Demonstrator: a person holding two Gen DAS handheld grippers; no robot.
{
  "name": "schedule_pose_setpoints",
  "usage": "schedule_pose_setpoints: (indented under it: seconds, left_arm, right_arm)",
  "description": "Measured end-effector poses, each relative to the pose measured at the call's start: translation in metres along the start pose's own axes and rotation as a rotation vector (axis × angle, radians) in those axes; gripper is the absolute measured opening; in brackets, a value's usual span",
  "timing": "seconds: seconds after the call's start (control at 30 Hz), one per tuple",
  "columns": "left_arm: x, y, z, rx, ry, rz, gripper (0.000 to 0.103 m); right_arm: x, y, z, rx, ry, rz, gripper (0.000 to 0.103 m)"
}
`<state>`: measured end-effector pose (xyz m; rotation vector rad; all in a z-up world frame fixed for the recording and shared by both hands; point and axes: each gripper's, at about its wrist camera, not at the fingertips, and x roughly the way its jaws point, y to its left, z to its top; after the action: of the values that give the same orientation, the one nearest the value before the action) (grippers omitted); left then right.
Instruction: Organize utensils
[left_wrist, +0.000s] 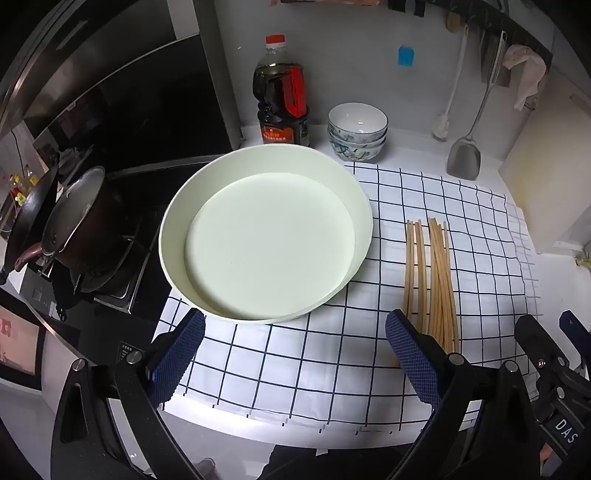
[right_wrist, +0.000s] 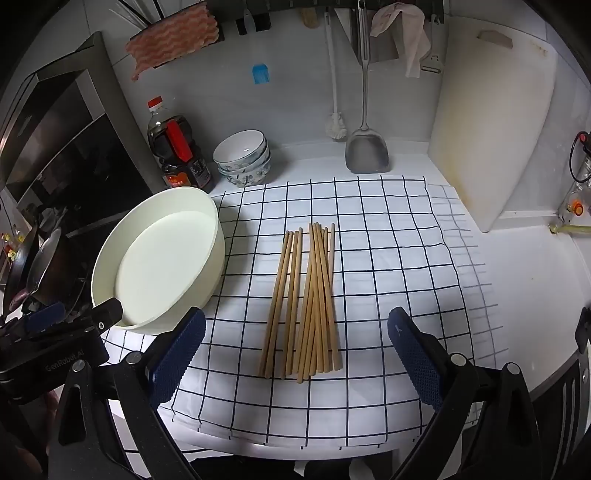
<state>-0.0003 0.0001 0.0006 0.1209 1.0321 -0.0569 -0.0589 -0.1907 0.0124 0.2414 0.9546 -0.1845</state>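
Note:
Several wooden chopsticks (right_wrist: 306, 299) lie side by side in two loose bunches on a white cloth with a dark grid (right_wrist: 388, 258). Left of them stands a wide, shallow pale round tub (right_wrist: 218, 236) with nothing in it. My right gripper (right_wrist: 295, 343) hovers open above the near ends of the chopsticks, nothing between its blue pads. In the left wrist view my left gripper (left_wrist: 295, 347) is open over the cloth (left_wrist: 295, 369), in front of the tub (left_wrist: 365, 221), with the chopsticks (left_wrist: 436, 280) to its right. Neither gripper touches anything.
At the back stand a dark sauce bottle (right_wrist: 177, 147), stacked bowls (right_wrist: 243, 157), a hanging metal spatula (right_wrist: 365, 147) and a white brush (right_wrist: 336, 125). A white cutting board (right_wrist: 491, 129) leans at the right. A stove with a pot (left_wrist: 81, 221) sits at the left.

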Motion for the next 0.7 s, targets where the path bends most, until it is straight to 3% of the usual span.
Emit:
schedule_pose_setpoints:
  seconds: [0.7]
  left_arm:
    - [0.001, 0.0039, 0.0029, -0.017, -0.005, 0.008, 0.097]
  right_arm:
    - [0.0062, 0.004, -0.0009, -0.004, 0.011, -0.009, 0.095]
